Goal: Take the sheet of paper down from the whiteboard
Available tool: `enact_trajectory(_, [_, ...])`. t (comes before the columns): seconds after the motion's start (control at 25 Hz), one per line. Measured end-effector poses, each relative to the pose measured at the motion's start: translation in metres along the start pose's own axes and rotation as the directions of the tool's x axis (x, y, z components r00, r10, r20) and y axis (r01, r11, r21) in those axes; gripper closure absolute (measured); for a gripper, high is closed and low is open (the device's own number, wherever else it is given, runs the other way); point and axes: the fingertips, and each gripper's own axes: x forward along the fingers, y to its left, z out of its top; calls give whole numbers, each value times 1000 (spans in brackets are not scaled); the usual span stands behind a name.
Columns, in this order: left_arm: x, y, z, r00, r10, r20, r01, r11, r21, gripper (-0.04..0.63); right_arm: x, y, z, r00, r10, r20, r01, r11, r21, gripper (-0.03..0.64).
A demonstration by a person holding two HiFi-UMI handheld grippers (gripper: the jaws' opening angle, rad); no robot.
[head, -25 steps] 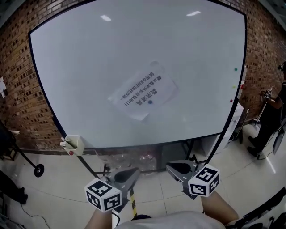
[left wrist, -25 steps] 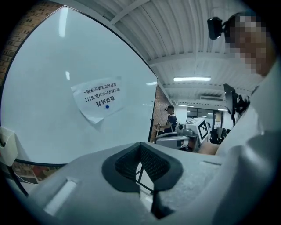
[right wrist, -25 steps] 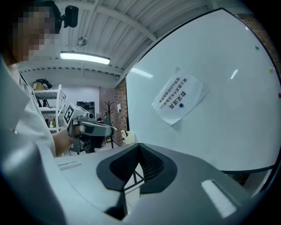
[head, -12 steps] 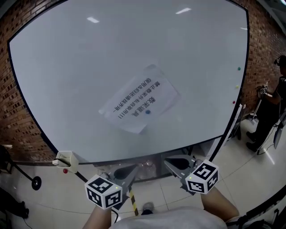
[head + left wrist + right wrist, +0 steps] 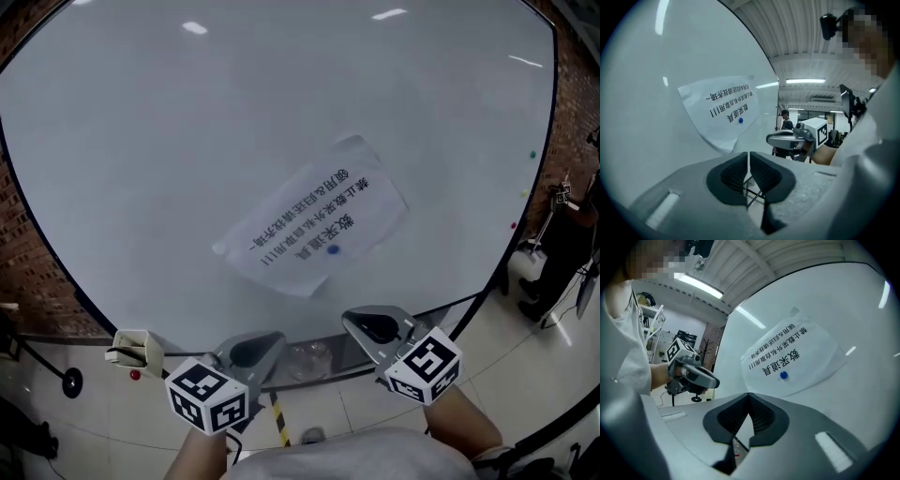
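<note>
A white sheet of paper (image 5: 314,217) with printed characters hangs tilted on the whiteboard (image 5: 187,141), pinned near its lower edge by a small blue magnet (image 5: 333,249). Both grippers are below the sheet, short of the board and not touching it. My left gripper (image 5: 267,339) is shut with nothing in it; in the left gripper view only a hairline slit shows between its pads (image 5: 749,157), and the paper (image 5: 724,112) lies ahead. My right gripper (image 5: 361,319) is shut and empty, pointing toward the paper (image 5: 790,357) and magnet (image 5: 783,375).
A small holder (image 5: 131,349) sits at the board's lower left frame, with a red magnet (image 5: 137,375) beside it. Coloured magnets (image 5: 532,155) dot the board's right edge. A person (image 5: 562,253) stands at the right, by a brick wall. Striped tape (image 5: 278,422) marks the floor.
Both grippers have moved forward toward the whiteboard. The board and sheet now fill more of the head view. Neither gripper has taken hold of anything.
</note>
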Motion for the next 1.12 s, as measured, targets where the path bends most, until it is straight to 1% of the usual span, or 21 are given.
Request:
enact_trajectory(0.16, [-2, 12, 21, 1000, -13, 18, 12, 999, 45, 571, 16, -15, 20, 998, -52, 21, 53, 994, -91, 614])
enact_trajectory(0.24, [-2, 24, 30, 1000, -7, 31, 6, 999, 47, 547, 23, -26, 30, 996, -79, 37, 83, 990, -111, 589])
enact_trajectory(0.32, [-2, 35, 37, 999, -2, 37, 0, 999, 53, 520, 28, -38, 36, 991, -125, 48, 130, 982, -135, 569])
enact_trajectory(0.4, [-3, 42, 42, 999, 5, 35, -7, 997, 71, 516, 35, -49, 38, 981, -188, 48, 194, 962, -194, 543])
enact_trajectory(0.48, [-2, 47, 46, 999, 9, 34, -12, 996, 88, 514, 41, -57, 37, 967, -250, 38, 251, 927, -278, 532])
enact_trajectory(0.56, [1, 52, 49, 999, 8, 38, -12, 995, 95, 513, 46, -63, 36, 954, -299, 28, 290, 892, -348, 528])
enact_trajectory(0.6, [2, 53, 50, 999, 7, 40, -11, 995, 94, 513, 49, -66, 36, 949, -314, 24, 301, 880, -367, 528])
enact_trajectory(0.64, [3, 55, 50, 999, 5, 38, -9, 996, 90, 512, 52, -68, 37, 946, -323, 23, 308, 875, -373, 525])
enact_trajectory(0.8, [5, 60, 46, 1000, -3, 17, 1, 998, 62, 513, 57, -76, 38, 936, -349, 41, 341, 875, -342, 520])
enact_trajectory(0.88, [4, 66, 48, 1000, 15, 26, -16, 998, 54, 513, 60, -81, 39, 928, -370, 53, 364, 866, -343, 515])
enact_trajectory(0.92, [3, 70, 50, 999, 29, 33, -31, 998, 52, 512, 61, -82, 41, 924, -379, 51, 372, 857, -356, 514])
enact_trajectory(1.0, [1, 78, 53, 998, 51, 35, -53, 997, 50, 512, 62, -83, 46, 913, -406, 43, 388, 830, -400, 514])
enact_trajectory(1.08, [3, 85, 53, 998, 59, 23, -60, 997, 40, 492, 61, -84, 48, 902, -430, 45, 405, 803, -437, 512])
enact_trajectory(1.12, [4, 88, 53, 998, 63, 21, -63, 998, 31, 477, 60, -84, 48, 899, -436, 48, 410, 795, -447, 512])
